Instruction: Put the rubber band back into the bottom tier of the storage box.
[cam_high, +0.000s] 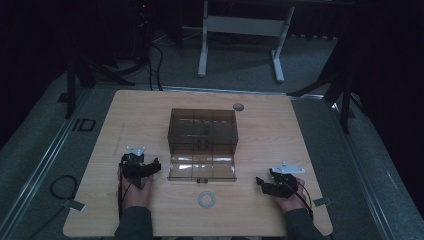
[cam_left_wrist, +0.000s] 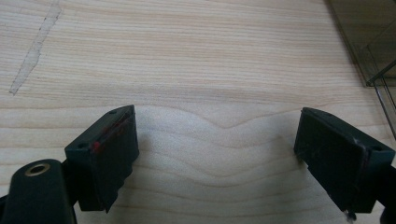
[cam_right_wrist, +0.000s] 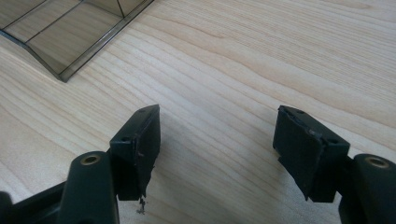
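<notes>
Smoked-plastic divided box (cam_high: 202, 132) sits mid-frame on the worktop (cam_high: 280, 130), lid folded open: probably light, stiff, slippery; grip a wall edge. Left gripper (cam_high: 140, 165) and right gripper (cam_high: 275, 182) fingers spread wide, empty.

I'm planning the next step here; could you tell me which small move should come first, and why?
Probably ease the right gripper toward the flat ring. Both grippers rest open and empty on the table, the left gripper beside the smoky clear box with its flap down. The ring is the nearest loose thing.
</notes>
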